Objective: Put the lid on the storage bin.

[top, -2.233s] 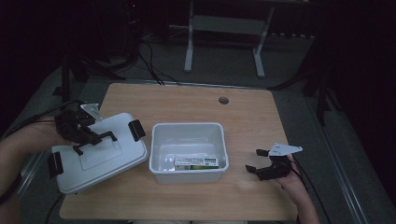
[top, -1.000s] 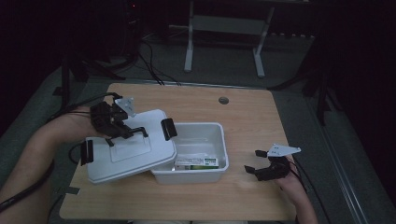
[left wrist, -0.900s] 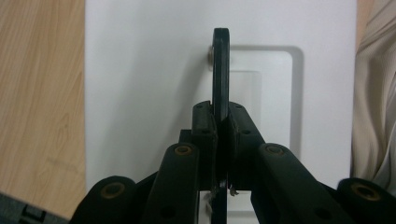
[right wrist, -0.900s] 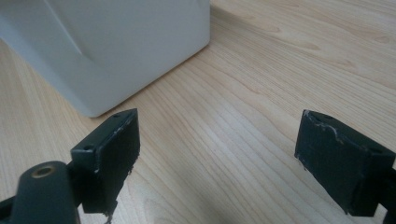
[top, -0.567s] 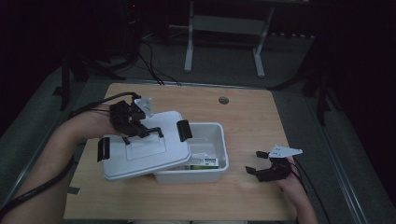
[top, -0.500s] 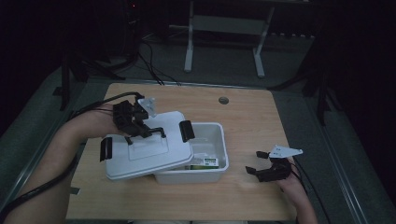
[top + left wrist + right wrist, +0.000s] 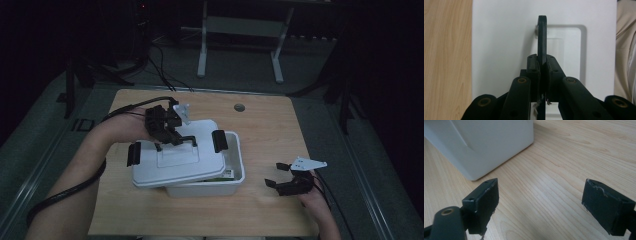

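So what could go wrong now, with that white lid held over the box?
The left gripper holds the lid only by its thin black handle, so the lid could swing or slip loose. It sits skewed, overhanging the box on its left, so a black end clip might catch the rim. The right gripper rests open beside the box, not steadying it, so a snag might shove the box.

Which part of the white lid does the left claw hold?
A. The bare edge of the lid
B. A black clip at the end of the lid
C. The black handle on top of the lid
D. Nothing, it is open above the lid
C. In the left gripper view the left claw is shut on the thin black handle standing up from the lid.
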Demonstrator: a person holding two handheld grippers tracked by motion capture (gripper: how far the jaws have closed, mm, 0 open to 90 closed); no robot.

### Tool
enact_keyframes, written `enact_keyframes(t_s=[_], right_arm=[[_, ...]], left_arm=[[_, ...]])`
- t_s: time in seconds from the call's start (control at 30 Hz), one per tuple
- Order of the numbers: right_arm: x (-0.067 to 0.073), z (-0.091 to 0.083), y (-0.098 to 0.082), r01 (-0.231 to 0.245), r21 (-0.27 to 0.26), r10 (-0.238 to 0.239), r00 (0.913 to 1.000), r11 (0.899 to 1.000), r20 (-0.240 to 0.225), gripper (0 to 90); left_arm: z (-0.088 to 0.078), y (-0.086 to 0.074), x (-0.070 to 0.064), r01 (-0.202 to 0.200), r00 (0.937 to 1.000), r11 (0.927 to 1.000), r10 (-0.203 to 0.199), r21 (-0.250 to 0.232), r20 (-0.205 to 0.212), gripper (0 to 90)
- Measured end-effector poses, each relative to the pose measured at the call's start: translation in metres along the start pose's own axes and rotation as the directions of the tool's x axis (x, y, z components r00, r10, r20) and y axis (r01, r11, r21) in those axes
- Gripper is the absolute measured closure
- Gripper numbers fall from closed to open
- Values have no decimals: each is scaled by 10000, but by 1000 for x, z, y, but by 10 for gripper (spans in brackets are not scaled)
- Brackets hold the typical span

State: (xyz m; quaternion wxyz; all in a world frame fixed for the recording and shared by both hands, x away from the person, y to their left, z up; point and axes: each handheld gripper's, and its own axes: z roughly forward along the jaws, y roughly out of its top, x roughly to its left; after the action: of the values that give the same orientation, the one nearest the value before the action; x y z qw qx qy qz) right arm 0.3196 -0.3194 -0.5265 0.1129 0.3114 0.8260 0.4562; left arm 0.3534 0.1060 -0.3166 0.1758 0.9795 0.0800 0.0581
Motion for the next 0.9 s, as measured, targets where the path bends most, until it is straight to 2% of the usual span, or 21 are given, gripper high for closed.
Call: enact_keyframes(t_s=[0.43, 0.6, 0.7, 0.9], right_arm=[[1, 1, -2, 35, 22, -34, 10000, 10000, -85, 140], [1, -1, -3, -31, -55, 31, 10000, 10000, -62, 139], [1, -1, -4, -37, -80, 36, 10000, 10000, -89, 140], [2, 1, -5, -4, -22, 4, 9999, 10000, -165, 140]], left_arm=[[20, 36, 0, -729, 9972, 9971, 725, 195, 200, 833], [31, 45, 2, -841, 9960, 9956, 827, 403, 345, 832], [38, 48, 4, -739, 9963, 9961, 717, 478, 466, 833], [50, 57, 6, -907, 9949, 9940, 876, 620, 500, 832]])
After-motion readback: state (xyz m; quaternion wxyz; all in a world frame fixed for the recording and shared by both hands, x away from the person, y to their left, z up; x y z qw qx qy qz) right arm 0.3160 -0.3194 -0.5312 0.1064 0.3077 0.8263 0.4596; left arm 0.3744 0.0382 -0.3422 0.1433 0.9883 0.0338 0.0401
